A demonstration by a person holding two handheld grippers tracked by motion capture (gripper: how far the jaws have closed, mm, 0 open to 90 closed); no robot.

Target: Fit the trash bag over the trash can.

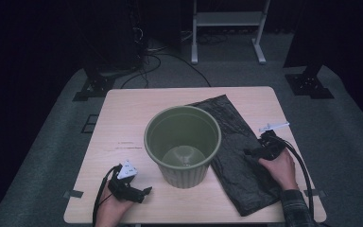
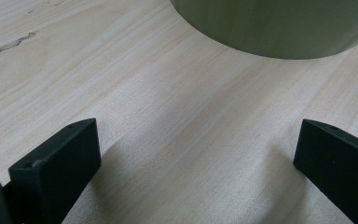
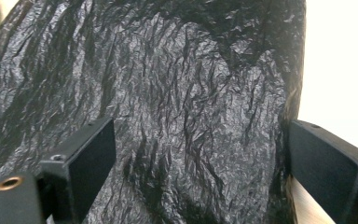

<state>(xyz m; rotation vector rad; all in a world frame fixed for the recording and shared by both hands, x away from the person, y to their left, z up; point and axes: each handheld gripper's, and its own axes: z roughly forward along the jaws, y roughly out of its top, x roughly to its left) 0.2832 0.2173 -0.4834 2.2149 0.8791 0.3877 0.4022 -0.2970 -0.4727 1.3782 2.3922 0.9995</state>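
A green ribbed bin [image 1: 183, 144] stands upright and empty in the middle of the wooden table [image 1: 123, 118]. A crumpled black plastic bag [image 1: 236, 156] lies flat to its right, partly behind it. My right gripper [image 1: 253, 152] is open and rests low over the bag's right side; in the right gripper view its jaws stand wide apart over the bag [image 3: 177, 102]. My left gripper [image 1: 146, 190] is open near the front left of the table, pointing toward the bin's base [image 2: 279, 28], with bare wood between its jaws.
The table's front edge lies just under both hands. A white frame [image 1: 227, 28] and dark stands with cables sit on the grey floor behind the table. Bare wood [image 2: 168, 116] lies left of the bin.
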